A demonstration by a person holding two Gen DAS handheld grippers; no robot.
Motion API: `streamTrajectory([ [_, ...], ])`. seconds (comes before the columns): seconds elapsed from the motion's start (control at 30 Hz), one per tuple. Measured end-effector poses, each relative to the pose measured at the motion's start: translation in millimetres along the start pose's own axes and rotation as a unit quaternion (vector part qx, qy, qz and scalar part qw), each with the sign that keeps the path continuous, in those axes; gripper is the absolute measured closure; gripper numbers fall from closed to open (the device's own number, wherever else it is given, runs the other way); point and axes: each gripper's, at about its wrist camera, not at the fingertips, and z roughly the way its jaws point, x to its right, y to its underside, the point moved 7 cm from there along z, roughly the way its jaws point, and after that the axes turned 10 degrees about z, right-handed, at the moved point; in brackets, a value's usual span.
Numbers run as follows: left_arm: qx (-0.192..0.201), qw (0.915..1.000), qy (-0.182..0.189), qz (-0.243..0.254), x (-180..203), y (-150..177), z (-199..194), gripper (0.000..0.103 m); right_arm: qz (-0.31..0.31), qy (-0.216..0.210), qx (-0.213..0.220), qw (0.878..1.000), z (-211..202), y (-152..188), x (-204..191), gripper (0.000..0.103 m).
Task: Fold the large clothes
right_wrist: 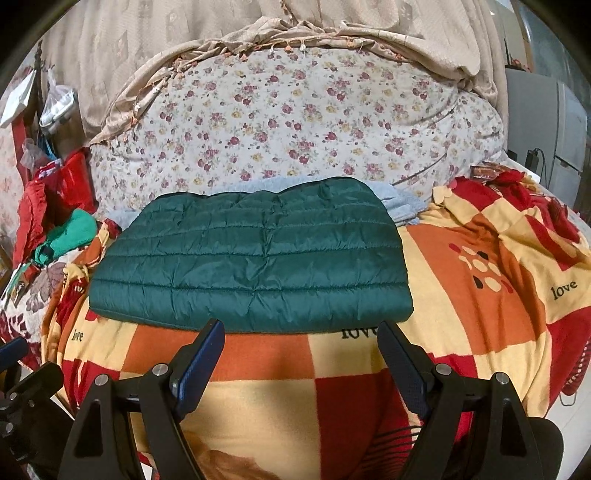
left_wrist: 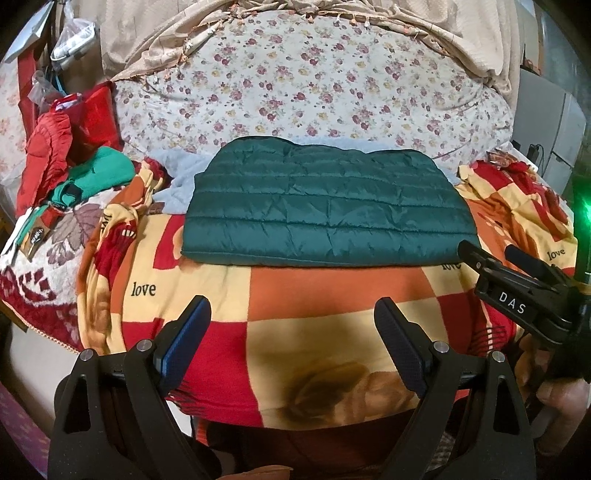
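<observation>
A dark green quilted jacket [left_wrist: 325, 206] lies folded into a flat rectangle on the checked red, orange and cream blanket [left_wrist: 295, 295]; the right wrist view shows the same jacket [right_wrist: 255, 262] on that blanket [right_wrist: 461, 280]. My left gripper [left_wrist: 291, 310] hovers open over the blanket, short of the jacket's near edge, nothing between its fingers. My right gripper [right_wrist: 299, 332] is open too, its tips just at the jacket's near edge, holding nothing. It also appears at the right of the left wrist view as the right gripper [left_wrist: 484, 251].
A floral-covered bundle of bedding [left_wrist: 306, 85] rises behind the jacket, draped with beige cloth [right_wrist: 332, 22]. Red and green clothes [left_wrist: 74, 155] are piled at the left. A pale blue cloth [right_wrist: 395, 203] lies under the jacket's far side. Grey cabinets [right_wrist: 546, 122] stand at the right.
</observation>
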Motion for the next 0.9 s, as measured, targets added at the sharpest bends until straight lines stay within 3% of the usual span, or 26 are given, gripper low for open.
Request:
streamTrajectory([
  [0.9, -0.012, 0.9999, 0.012, -0.004, -1.6, 7.4, 6.4, 0.013, 0.005, 0.015, -0.017, 1.0, 8.6, 7.7, 6.2, 0.02],
])
